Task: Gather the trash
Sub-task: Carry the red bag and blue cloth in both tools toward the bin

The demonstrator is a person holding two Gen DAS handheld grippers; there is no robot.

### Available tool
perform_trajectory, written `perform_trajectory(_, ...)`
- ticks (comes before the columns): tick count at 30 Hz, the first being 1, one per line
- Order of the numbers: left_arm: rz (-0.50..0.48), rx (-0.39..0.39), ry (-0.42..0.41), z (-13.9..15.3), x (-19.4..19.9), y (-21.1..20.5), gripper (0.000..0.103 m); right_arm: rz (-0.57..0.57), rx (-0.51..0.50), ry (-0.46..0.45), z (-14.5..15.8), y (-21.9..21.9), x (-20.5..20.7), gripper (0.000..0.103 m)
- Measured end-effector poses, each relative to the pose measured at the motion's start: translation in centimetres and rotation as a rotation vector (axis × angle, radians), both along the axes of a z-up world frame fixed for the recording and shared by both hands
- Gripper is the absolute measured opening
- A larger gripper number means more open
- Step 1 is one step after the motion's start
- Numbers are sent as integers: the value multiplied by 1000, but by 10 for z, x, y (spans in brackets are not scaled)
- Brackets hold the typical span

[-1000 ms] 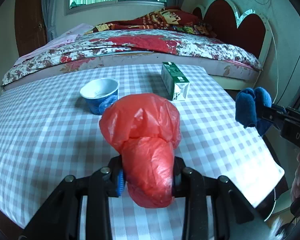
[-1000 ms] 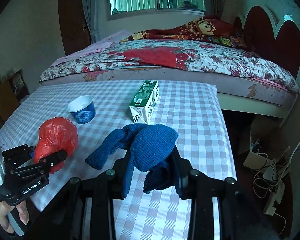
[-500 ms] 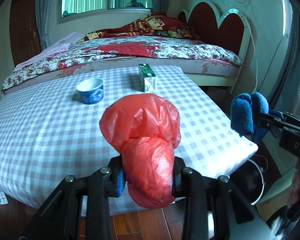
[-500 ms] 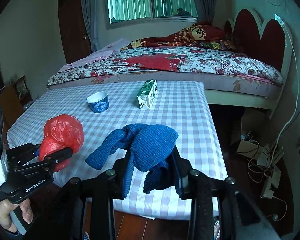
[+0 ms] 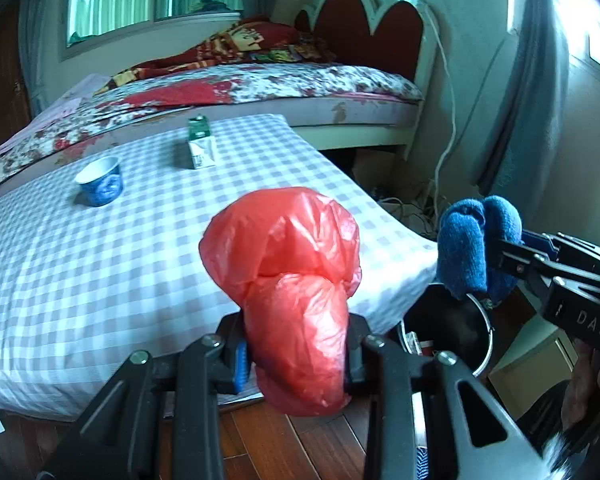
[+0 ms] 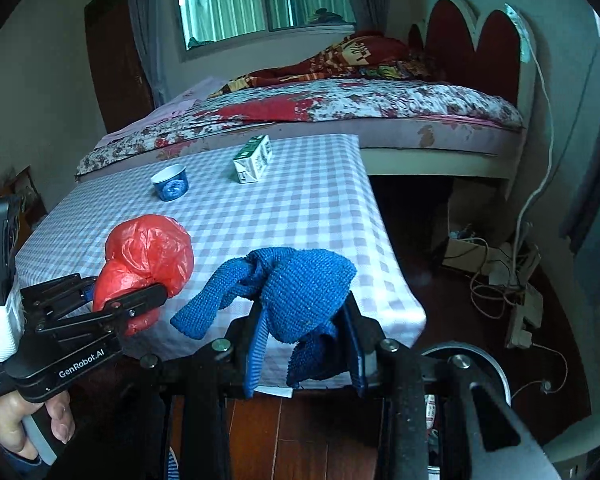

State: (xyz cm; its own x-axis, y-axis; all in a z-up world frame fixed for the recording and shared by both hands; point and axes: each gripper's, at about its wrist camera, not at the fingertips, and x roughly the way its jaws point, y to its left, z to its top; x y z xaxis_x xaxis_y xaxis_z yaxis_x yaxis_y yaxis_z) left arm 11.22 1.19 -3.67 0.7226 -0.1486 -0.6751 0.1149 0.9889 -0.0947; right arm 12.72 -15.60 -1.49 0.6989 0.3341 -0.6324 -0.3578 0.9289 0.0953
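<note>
My left gripper (image 5: 296,356) is shut on a crumpled red plastic bag (image 5: 288,264), held in the air past the near edge of the checked table (image 5: 100,264). From the right wrist view the same red bag (image 6: 148,256) shows at the left in that gripper (image 6: 136,304). My right gripper (image 6: 304,344) is shut on a blue knitted cloth (image 6: 296,284), which hangs out to the left. The blue cloth (image 5: 472,244) hovers just above a round metal trash bin (image 5: 448,328) on the floor. A blue paper cup (image 5: 100,180) and a green-white carton (image 5: 200,144) stand on the table.
A bed (image 5: 240,84) with a floral cover and red headboard (image 5: 372,28) lies behind the table. Cables and a power strip (image 6: 516,300) lie on the wooden floor (image 5: 308,448) at the right. The bin's rim (image 6: 484,364) shows below my right gripper. A hand (image 6: 24,420) holds the left gripper.
Both grippers have drawn back from over the table toward its near right corner, carrying the red bag and blue cloth. The floor and the trash bin have come into view.
</note>
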Motion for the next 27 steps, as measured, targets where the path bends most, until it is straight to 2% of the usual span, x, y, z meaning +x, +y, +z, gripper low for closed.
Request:
perform_trajectory(15,-241,0,44,-15,10,-106,34,-204,-4,41,-19,-108,-20,36)
perform_trajectory(27,-392,21,136,-49,22,-178,34,-288,-57,136,-58,-176,-23,36)
